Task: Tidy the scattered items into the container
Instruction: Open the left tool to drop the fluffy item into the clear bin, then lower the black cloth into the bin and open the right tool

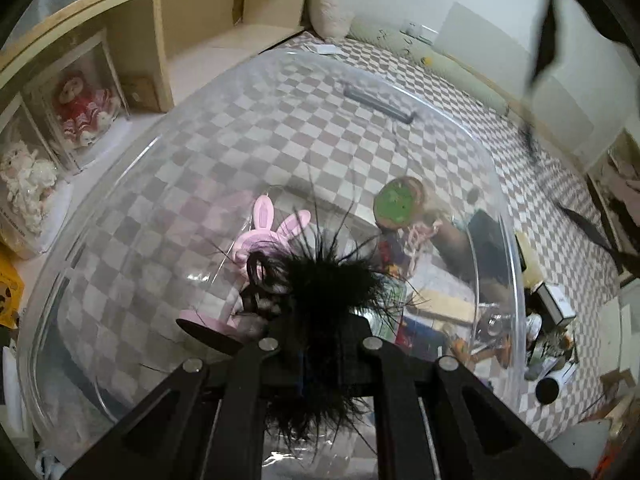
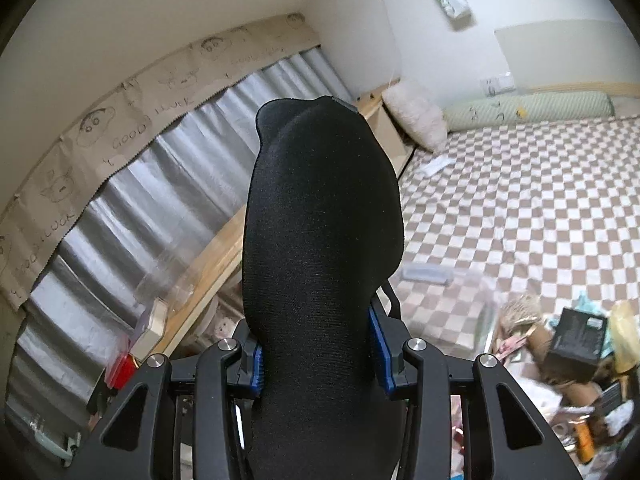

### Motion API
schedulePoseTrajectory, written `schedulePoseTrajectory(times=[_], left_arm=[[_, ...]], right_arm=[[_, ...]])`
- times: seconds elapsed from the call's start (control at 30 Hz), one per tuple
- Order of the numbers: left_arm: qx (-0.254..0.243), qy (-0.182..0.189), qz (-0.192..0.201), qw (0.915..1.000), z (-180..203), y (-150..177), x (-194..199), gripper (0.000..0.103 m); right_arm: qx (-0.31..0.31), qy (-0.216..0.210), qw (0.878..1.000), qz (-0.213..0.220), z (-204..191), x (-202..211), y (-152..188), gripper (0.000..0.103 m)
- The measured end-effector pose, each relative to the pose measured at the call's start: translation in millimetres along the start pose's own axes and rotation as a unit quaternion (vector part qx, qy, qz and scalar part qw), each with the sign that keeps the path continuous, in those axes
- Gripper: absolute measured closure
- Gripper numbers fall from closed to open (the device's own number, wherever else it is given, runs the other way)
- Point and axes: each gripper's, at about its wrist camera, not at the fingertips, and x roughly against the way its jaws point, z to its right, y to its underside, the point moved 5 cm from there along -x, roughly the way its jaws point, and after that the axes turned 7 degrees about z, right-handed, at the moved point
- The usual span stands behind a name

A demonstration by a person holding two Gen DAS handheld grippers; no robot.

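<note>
My left gripper (image 1: 320, 344) is shut on a black feathery hair piece (image 1: 324, 280) and holds it over the open clear plastic container (image 1: 120, 264), which fills most of the left wrist view. A pink bunny-ear item (image 1: 268, 232) lies inside the container, just beyond the feathers. My right gripper (image 2: 320, 364) is shut on a big black fabric-covered object (image 2: 320, 240) that stands upright between its blue pads (image 2: 378, 354) and hides much of the right wrist view. Scattered items (image 1: 440, 280) lie at the container's right side.
The container stands on a brown-and-white checkered bed (image 2: 520, 200). A clutter pile with a black box (image 2: 576, 336) lies at the bed's right edge. Wooden shelves with dolls (image 1: 80, 108) stand at the left. A white pillow (image 2: 416, 116) and a green bolster (image 2: 540, 108) lie at the head.
</note>
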Motion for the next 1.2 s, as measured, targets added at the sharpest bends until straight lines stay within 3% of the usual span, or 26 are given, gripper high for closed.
schedulePoseTrajectory(times=[0.23,0.5,0.53,0.57,0.63,0.8,1.07,1.2], left_arm=[[-0.043,-0.030,0.008,0.9986,8.0,6.0,4.9,0.092],[-0.051,-0.053,0.027,0.9970,3.3,1.9,10.9,0.091],[-0.050,-0.056,0.030,0.9967,1.5,0.4,11.8,0.086],[-0.044,-0.057,0.034,0.9968,-1.2,-1.3,13.1,0.071],[-0.029,-0.051,0.041,0.9974,-6.2,-4.2,16.8,0.052],[-0.008,-0.056,0.072,0.9958,-15.9,-12.6,29.3,0.052],[0.005,-0.075,0.085,0.9935,-21.0,-18.3,30.9,0.051],[0.007,-0.090,0.099,0.9910,-24.0,-21.2,32.3,0.040]], right_arm=[[-0.015,0.024,0.999,-0.039,23.0,-43.7,32.5,0.061],[-0.029,0.061,0.995,-0.079,52.2,-83.8,60.0,0.061],[-0.027,0.064,0.994,-0.083,52.0,-88.1,62.8,0.061],[-0.028,0.066,0.994,-0.088,53.6,-91.3,66.3,0.061],[-0.030,0.068,0.992,-0.098,56.5,-97.4,72.2,0.061],[-0.025,0.096,0.988,-0.120,62.5,-110.6,84.6,0.061],[-0.002,0.132,0.979,-0.158,71.4,-129.1,107.4,0.061],[0.024,0.138,0.976,-0.165,65.7,-135.9,116.0,0.054]])
